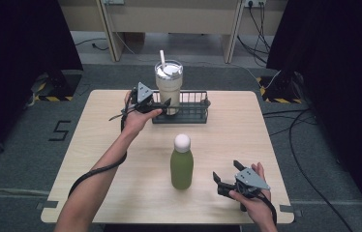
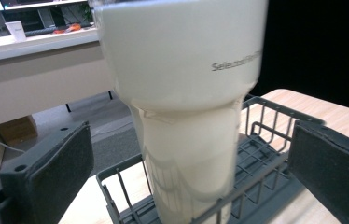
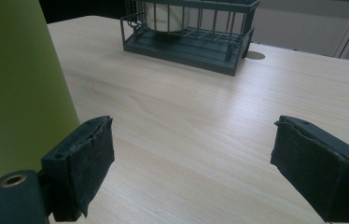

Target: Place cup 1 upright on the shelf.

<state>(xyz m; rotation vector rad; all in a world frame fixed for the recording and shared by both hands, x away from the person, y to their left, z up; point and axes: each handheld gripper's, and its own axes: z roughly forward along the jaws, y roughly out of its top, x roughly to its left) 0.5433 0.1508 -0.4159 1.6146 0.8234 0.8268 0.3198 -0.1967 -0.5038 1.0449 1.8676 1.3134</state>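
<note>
Left gripper [image 1: 162, 102], jaws wide, flanks the smooth, top-heavy tumbler [image 1: 168, 84] in the far basket [image 1: 196, 113]; grip its narrow base.

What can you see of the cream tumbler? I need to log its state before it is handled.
The cream tumbler stands upright at the left end of the dark wire basket. It has a wide upper body, a narrower base, a clear lid and a white straw, and looks glossy, with small grey lettering on its side. The left gripper is open, its jaws either side of the narrow base, not touching it.
</note>
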